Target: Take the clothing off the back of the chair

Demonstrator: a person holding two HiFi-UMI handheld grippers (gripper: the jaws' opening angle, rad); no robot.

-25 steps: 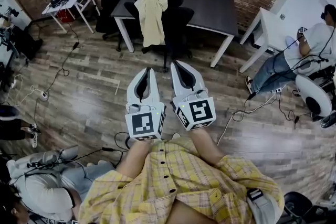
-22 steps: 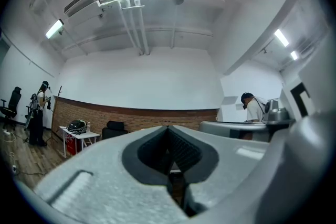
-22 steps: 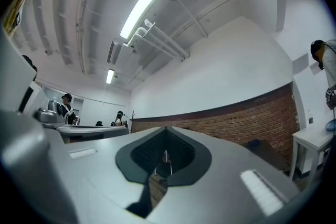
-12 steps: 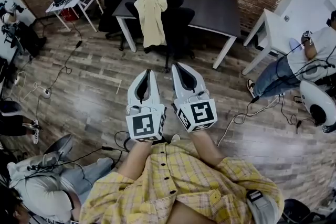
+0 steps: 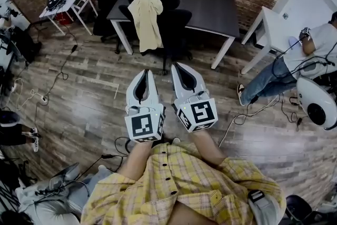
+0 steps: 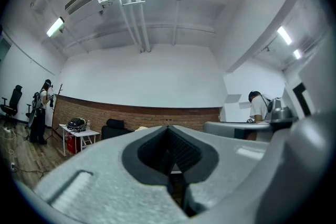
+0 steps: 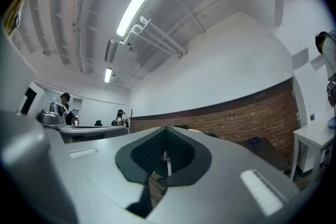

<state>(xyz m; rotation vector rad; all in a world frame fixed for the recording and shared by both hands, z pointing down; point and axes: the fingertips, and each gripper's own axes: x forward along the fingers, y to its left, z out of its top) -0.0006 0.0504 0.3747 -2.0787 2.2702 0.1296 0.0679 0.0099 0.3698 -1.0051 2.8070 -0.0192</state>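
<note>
Both tools are clenched on nothing. The left gripper and right gripper sit side by side, well short of the chair. The shirt is draped over the chair's back, bunched at the top and hanging long, with the chair tucked under the table.

I'd worry about a thin pinch: limp cloth could slide out of the jaws, or catch on the backrest's top and drag the chair along if it rolls. A cable snakes over the floor near the person's feet — easy to trip on.

The shirt is pale cream, soft and creased; the chair is black and rounded. The table has a dark matt top on white legs, and the floor is glossy wood plank. The grippers are grey plastic with dark ribbed pads.
</note>
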